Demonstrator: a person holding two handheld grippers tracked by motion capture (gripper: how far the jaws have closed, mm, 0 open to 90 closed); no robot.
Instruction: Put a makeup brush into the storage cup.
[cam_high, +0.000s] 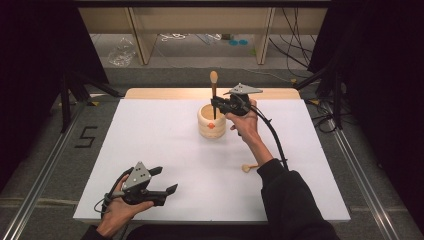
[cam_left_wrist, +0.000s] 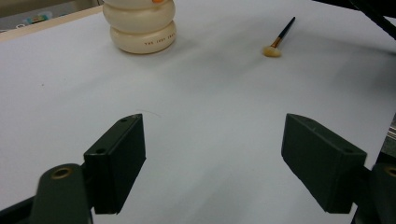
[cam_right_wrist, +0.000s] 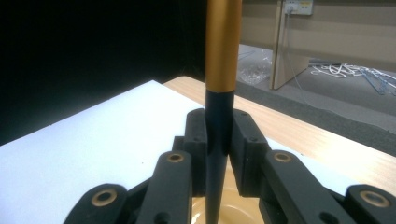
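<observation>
Near the front left corner of the tabletop (cam_high: 165, 145), the left gripper (cam_high: 160, 187) rests low in the person's hand with its jaws wide apart and nothing between them; its own view looks across bare white surface toward the holder. Further right, toward the back edge and about midway along it, stands the cream ribbed holder (cam_high: 211, 123), upright, an orange mark on its side. Directly over its mouth the right gripper (cam_high: 217, 105) is clamped on a brush (cam_high: 214, 92), pads pressed on the dark handle just below the gold ferrule, bristles up and the pointed handle end aimed down into the opening. To the right again, near the person's right forearm and well apart from the holder, a second small brush (cam_high: 248, 167) lies flat on the tabletop.

The step in hand looks like lowering the held brush into the holder. Doing it well likely means keeping the handle vertical, centring its tip over the opening rather than the rim, and lowering slowly until the tip finds the bottom before easing the jaws apart, so the light holder isn't tipped or nudged.
</observation>
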